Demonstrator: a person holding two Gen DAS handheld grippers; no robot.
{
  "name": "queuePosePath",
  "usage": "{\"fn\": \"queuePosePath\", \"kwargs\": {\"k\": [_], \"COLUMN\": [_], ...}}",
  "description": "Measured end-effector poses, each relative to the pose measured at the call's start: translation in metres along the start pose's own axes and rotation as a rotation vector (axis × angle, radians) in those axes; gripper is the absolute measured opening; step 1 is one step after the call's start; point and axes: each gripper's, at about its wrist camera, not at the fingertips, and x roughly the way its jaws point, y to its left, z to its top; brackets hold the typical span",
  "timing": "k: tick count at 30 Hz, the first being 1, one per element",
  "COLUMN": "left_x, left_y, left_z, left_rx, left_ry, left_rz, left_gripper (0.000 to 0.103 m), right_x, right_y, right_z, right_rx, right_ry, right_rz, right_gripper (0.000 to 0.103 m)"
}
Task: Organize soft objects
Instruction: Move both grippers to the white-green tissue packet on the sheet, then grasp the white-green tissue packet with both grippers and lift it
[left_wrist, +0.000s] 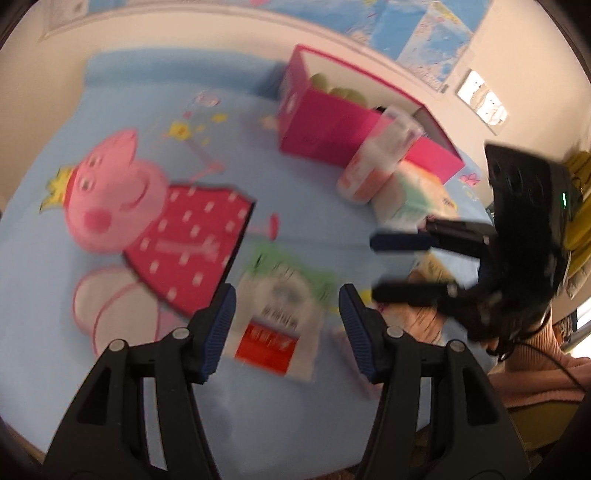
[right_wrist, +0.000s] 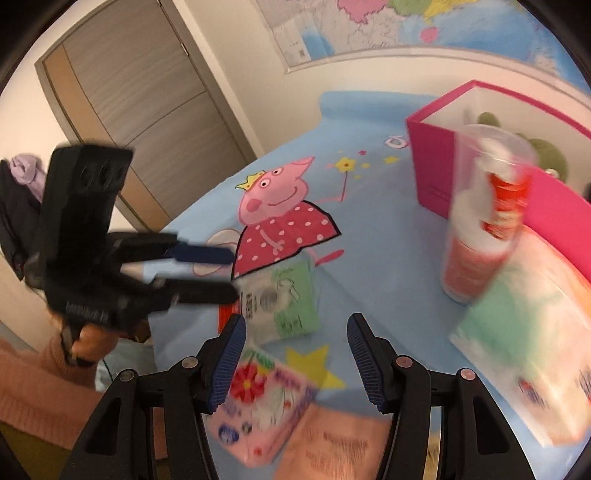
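Note:
A green wipes pack (left_wrist: 284, 295) (right_wrist: 291, 299) lies flat on the blue cartoon-pig bed sheet (left_wrist: 295, 206). My left gripper (left_wrist: 286, 306) (right_wrist: 232, 273) hovers over it, open and empty, with the pack showing between its fingers. My right gripper (right_wrist: 297, 332) (left_wrist: 373, 266) is open and empty too, above a pink flowered tissue pack (right_wrist: 258, 402) and a peach pack (right_wrist: 332, 443). A large soft tissue bundle (right_wrist: 535, 350) (left_wrist: 410, 195) lies to the right. An open pink box (left_wrist: 321, 125) (right_wrist: 432, 166) holds green plush toys (left_wrist: 340, 90).
A clear plastic cylinder (right_wrist: 484, 221) (left_wrist: 376, 155) with red contents stands between the pink box and the large bundle. A person's pink sleeve (right_wrist: 33, 387) is at the bed's near edge. A grey door (right_wrist: 147, 92) and a wall map (right_wrist: 369, 26) are behind.

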Motion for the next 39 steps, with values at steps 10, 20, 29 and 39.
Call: {"fn": "queuePosePath", "kwargs": {"k": [10, 20, 29, 39], "left_x": [-0.003, 0.009, 0.020, 0.025], "left_y": [0.020, 0.010, 0.024, 0.028], "left_z": [-0.040, -0.030, -0.017, -0.008], "left_rx": [-0.088, -0.076, -0.100, -0.113], "left_ry": [0.041, 0.048, 0.043, 0.025], "left_rz": [-0.049, -0.109, -0.087, -0.126], "left_gripper": [0.061, 0.063, 0.037, 0.037], "right_x": [0.042, 0.058, 0.054, 0.039], "right_y": [0.003, -0.002, -0.009, -0.016], "right_z": [0.020, 0.019, 0.014, 0.007], "right_rx": [-0.018, 0.004, 0.038, 0.095], "right_ry": [0.086, 0.112, 0.096, 0.040], "right_rz": [0.026, 0.045, 0.067, 0.088], "right_gripper": [0.059, 0.059, 0.050, 0.029]}}
